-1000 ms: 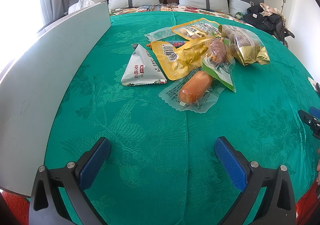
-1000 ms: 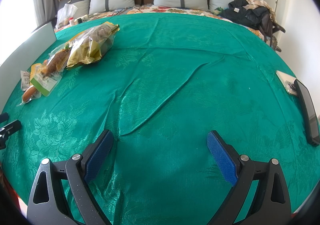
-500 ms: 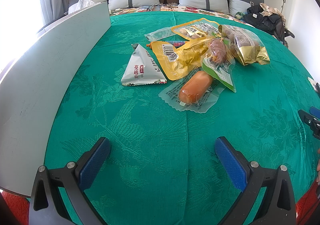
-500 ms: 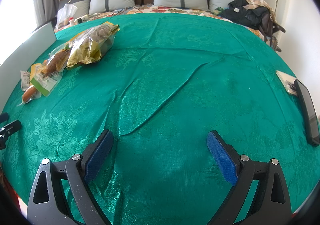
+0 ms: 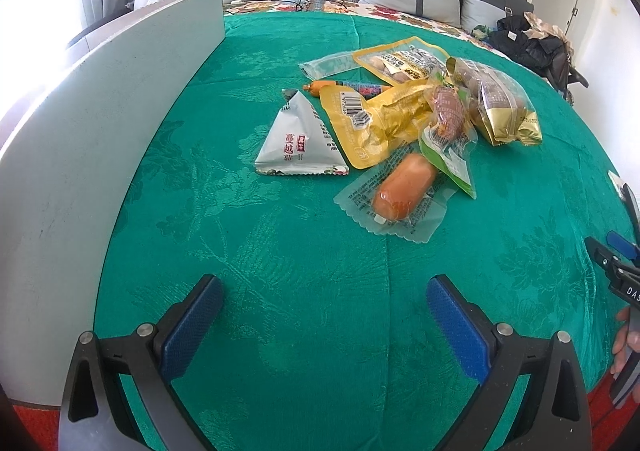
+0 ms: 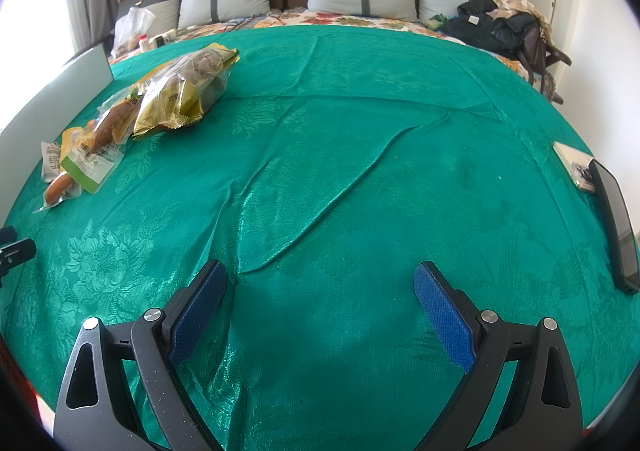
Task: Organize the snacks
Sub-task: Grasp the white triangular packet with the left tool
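A pile of snacks lies on the green tablecloth [image 5: 280, 251]. In the left wrist view: a grey triangular packet [image 5: 298, 141], a yellow pouch [image 5: 376, 119], a sausage in clear wrap [image 5: 402, 191], a green-edged packet [image 5: 450, 139], a gold bag [image 5: 500, 107], a thin red sausage stick [image 5: 348, 87]. My left gripper [image 5: 324, 319] is open and empty, short of the pile. My right gripper [image 6: 320, 307] is open and empty over bare cloth; the pile [image 6: 160, 107] is far to its left.
A tall white board [image 5: 80, 139] stands along the table's left edge. A phone [image 6: 576, 169] and a dark flat device [image 6: 614, 219] lie at the right edge. A cloth wrinkle [image 6: 340, 191] runs across the middle. A bed with pillows is behind.
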The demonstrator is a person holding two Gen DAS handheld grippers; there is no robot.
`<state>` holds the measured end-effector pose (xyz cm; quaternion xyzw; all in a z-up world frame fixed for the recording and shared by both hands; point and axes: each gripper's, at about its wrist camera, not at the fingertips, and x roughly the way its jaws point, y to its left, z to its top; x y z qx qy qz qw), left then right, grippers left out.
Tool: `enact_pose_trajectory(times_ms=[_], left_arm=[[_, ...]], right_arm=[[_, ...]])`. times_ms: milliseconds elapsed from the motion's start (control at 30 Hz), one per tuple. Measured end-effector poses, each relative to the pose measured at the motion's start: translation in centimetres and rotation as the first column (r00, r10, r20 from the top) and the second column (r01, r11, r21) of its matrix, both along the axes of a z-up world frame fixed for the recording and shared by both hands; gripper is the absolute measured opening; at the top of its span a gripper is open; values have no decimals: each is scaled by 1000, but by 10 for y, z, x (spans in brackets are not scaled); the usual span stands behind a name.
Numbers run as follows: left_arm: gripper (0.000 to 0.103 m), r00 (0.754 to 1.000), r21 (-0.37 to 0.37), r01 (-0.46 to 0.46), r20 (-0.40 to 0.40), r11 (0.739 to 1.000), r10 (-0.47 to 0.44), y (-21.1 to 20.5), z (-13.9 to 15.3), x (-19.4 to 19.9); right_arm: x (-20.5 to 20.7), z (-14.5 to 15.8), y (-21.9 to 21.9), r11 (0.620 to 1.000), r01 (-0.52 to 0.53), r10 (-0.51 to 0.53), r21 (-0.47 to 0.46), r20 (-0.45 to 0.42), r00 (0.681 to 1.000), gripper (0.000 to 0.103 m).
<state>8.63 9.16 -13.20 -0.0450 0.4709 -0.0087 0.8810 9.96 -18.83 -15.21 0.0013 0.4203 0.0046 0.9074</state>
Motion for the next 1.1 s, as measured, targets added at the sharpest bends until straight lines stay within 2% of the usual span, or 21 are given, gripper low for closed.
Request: enact_pose_trajectory(times_ms=[133, 200, 400, 467, 500, 533, 600, 767, 900, 967, 1000, 1100], left_arm=[[87, 999, -28, -51, 14, 998, 52, 18, 16, 21], [86, 998, -32, -63, 6, 998, 63, 26, 21, 37], [83, 999, 20, -30, -39, 999, 30, 26, 14, 84], [61, 998, -8, -26, -52, 1000, 26, 29, 9, 93], [37, 998, -61, -11, -58, 998, 8, 30, 8, 95], [34, 998, -75, -11, -61, 997, 7, 30, 10, 94], [32, 998, -41, -4, -60, 999, 1, 25, 13, 85], [32, 995, -72, 51, -83, 996, -57, 22, 20, 39], [35, 996, -59, 34, -78, 998, -38, 25, 17, 8], [50, 998, -35, 16, -65, 999, -19, 27, 10, 1], [61, 998, -30, 8, -60, 1000, -10, 28, 7, 1], [63, 999, 35, 24, -23, 999, -24, 23, 2, 0]], right_arm=[[0, 0, 0, 1000, 0, 0, 0, 0, 1000, 97], [0, 0, 0, 1000, 0, 0, 0, 0, 1000, 97], [1, 0, 0, 1000, 0, 0, 0, 0, 1000, 97], [1, 0, 0, 1000, 0, 0, 0, 0, 1000, 97], [0, 0, 0, 1000, 0, 0, 0, 0, 1000, 97], [1, 0, 0, 1000, 0, 0, 0, 0, 1000, 97], [1, 0, 0, 1000, 0, 0, 0, 0, 1000, 97], [1, 0, 0, 1000, 0, 0, 0, 0, 1000, 97], [1, 0, 0, 1000, 0, 0, 0, 0, 1000, 97], [1, 0, 0, 1000, 0, 0, 0, 0, 1000, 97], [1, 0, 0, 1000, 0, 0, 0, 0, 1000, 97], [1, 0, -1, 1000, 0, 0, 0, 0, 1000, 97]])
